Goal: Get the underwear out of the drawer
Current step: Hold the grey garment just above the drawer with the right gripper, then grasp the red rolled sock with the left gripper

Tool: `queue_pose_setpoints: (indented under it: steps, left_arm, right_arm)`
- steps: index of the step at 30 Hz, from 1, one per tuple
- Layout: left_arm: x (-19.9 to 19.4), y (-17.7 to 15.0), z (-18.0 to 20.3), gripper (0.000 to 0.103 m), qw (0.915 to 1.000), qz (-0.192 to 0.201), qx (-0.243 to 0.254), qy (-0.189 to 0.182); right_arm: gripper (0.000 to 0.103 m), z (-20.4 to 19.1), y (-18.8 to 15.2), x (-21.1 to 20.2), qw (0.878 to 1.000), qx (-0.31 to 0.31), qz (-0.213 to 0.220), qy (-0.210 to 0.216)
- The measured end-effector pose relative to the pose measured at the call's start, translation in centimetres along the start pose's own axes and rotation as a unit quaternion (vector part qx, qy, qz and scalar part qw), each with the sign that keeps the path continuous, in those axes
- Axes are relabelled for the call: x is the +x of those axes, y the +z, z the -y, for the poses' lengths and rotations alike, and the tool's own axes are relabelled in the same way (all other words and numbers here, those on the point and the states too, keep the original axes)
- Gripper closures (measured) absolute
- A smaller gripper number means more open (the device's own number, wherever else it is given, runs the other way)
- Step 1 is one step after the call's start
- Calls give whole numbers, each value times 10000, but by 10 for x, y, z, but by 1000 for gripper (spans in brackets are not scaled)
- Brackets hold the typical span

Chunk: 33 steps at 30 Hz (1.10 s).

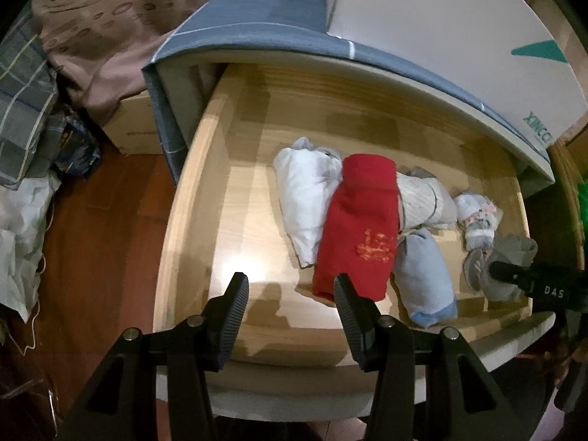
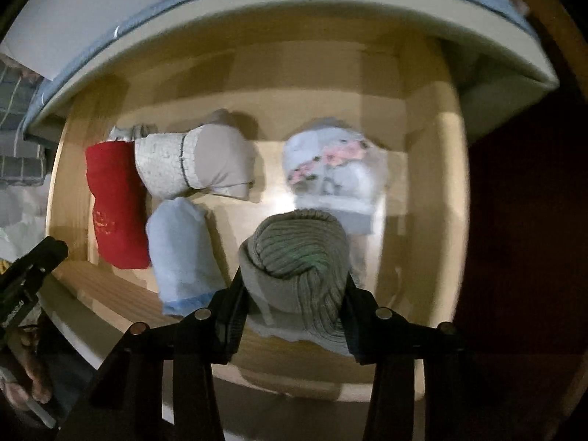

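An open wooden drawer [image 1: 191, 220] holds several rolled garments: a white roll [image 1: 305, 194], a red roll with gold stitching [image 1: 362, 228], a beige-and-patterned roll [image 1: 422, 198], a light blue roll [image 1: 426, 275] and a small floral piece [image 1: 476, 220]. My left gripper [image 1: 290, 283] stands open over the drawer's bare front left, beside the red roll's near end, with nothing between its fingers. My right gripper [image 2: 294, 294] is shut on a grey ribbed roll [image 2: 297, 253], held a little above the drawer floor [image 2: 419, 220]. In the left wrist view that grey roll [image 1: 512, 248] shows at the far right.
A blue checked cover [image 1: 257, 11] drapes the cabinet top, and a white cardboard box [image 1: 441, 36] sits on it. Bags and bedding [image 1: 22, 117] pile up at the left on a brown wood floor [image 1: 110, 239]. A hand [image 2: 33, 378] shows at the right wrist view's lower left.
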<state>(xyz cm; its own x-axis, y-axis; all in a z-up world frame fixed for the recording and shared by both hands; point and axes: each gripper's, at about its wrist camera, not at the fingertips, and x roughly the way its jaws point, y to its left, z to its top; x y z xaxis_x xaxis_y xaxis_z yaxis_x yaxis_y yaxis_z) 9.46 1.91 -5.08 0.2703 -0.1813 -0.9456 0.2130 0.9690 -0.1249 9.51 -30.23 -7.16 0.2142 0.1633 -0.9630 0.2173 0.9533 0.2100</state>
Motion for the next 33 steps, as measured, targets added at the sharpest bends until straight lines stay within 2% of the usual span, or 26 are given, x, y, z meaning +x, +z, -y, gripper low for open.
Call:
queue_pose_setpoints:
  steps: [4, 6, 8, 13, 14, 16, 22, 33]
  left_arm:
    - [2, 1, 5, 54, 9998, -112, 120, -106]
    - [4, 3, 12, 54, 9994, -220, 260, -80]
    - [5, 4, 17, 54, 9990, -271, 300, -174]
    - [10, 16, 31, 54, 9980, -423, 230, -415]
    - [12, 19, 34, 53, 9977, -468, 170, -467]
    - [17, 25, 40, 42, 9969, -586, 138, -511]
    - [38, 32, 54, 42, 9946, -963, 224, -307]
    - [80, 41, 59, 40, 9893, -1399, 24, 404]
  right_arm:
    - [61, 7, -24, -14, 9997, 127, 178, -66]
    - [62, 6, -40, -5, 9996, 146, 239, -96]
    - [62, 7, -43, 12, 9996, 207, 201, 51]
    - [62, 3, -45, 15, 9996, 155, 202, 96]
    - [62, 1, -45, 16, 9997, 119, 203, 71]
    - [62, 0, -45, 15, 9997, 74, 206, 66]
    - [61, 3, -46, 17, 9995, 190, 157, 220]
    - [61, 2, -43, 21, 9994, 105, 41, 329]
